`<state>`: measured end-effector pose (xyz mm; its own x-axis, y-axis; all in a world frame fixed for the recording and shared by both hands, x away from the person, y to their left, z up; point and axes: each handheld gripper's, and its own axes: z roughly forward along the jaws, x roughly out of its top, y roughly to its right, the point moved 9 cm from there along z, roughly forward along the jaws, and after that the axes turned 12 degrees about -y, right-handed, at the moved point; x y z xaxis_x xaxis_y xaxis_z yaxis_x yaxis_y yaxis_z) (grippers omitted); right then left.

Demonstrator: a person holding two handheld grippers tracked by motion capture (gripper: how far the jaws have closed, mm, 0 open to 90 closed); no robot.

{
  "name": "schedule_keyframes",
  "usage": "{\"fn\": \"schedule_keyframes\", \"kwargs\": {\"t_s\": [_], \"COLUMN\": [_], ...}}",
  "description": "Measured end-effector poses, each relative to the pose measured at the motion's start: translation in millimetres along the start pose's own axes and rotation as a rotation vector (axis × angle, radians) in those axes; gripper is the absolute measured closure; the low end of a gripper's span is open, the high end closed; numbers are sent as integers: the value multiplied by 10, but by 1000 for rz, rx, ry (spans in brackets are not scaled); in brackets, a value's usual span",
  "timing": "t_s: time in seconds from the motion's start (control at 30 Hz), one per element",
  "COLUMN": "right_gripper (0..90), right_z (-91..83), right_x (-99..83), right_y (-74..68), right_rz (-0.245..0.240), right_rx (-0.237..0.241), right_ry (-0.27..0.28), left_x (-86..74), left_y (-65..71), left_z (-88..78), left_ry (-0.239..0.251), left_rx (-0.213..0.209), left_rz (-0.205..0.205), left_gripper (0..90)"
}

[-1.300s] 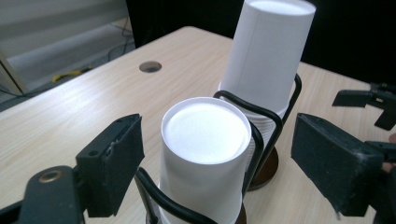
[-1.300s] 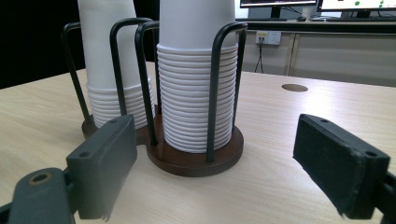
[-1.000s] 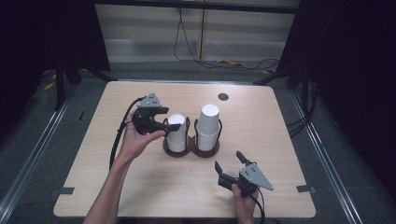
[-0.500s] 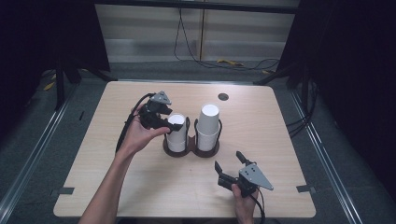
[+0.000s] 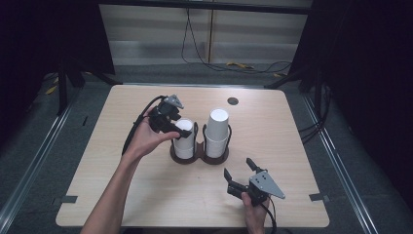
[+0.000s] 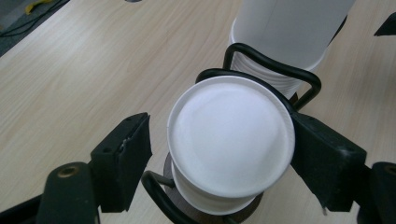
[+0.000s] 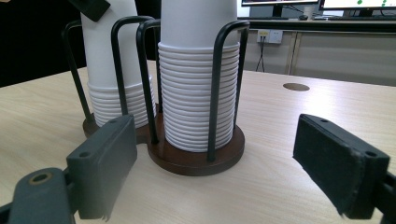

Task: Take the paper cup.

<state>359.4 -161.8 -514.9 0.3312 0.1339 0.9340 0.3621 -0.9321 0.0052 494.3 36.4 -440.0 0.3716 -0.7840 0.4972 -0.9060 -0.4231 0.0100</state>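
Dark curtains and grey floor ring a pale wooden table; a small round hole sits near its far edge. Mid-table stands a double cup holder with black wire loops on a brown base, holding two stacks of upside-down white paper cups. Left stack is shorter, right stack taller.

Left gripper straddles the top cup of the left stack from above. Its jaws have just been closing, then eased a little; one pad touches the cup's rim, the other stands just off it, so no clamp yet. Right gripper rests low near the table's front edge, jaws wide apart, nothing between them, pointed at the holder.

Risks, as I judge them: the one-sided contact could push the stack against the wire loop. Squeezing hard could crush the thin cup. A lift may drag several nested cups up, or tip the holder, since nothing is bracing it.
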Motion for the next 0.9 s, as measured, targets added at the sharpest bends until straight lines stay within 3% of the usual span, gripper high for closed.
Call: {"fn": "schedule_keyframes", "kwargs": {"t_s": [0.23,0.33,0.4,0.5,0.9], "right_gripper": [132,132,132,132,132], "right_z": [4,3,5,3,1], "right_x": [0,-1,-1,-1,-1], "right_y": [1,0,2,1,0], "right_rz": [-3,-3,0,0,0], "right_rx": [0,1,1,0,2], "right_ry": [-3,-3,-4,-3,-1], "left_x": [-12,1,-2,-6,0], "left_y": [-2,21,21,34,41], "left_z": [49,72,74,109,175], "left_ry": [-65,-64,-82,-106,-135], "left_rx": [-12,-22,-22,-29,-29], "left_rz": [5,-8,15,20,22], "left_gripper": [223,222,228,245,292]}}
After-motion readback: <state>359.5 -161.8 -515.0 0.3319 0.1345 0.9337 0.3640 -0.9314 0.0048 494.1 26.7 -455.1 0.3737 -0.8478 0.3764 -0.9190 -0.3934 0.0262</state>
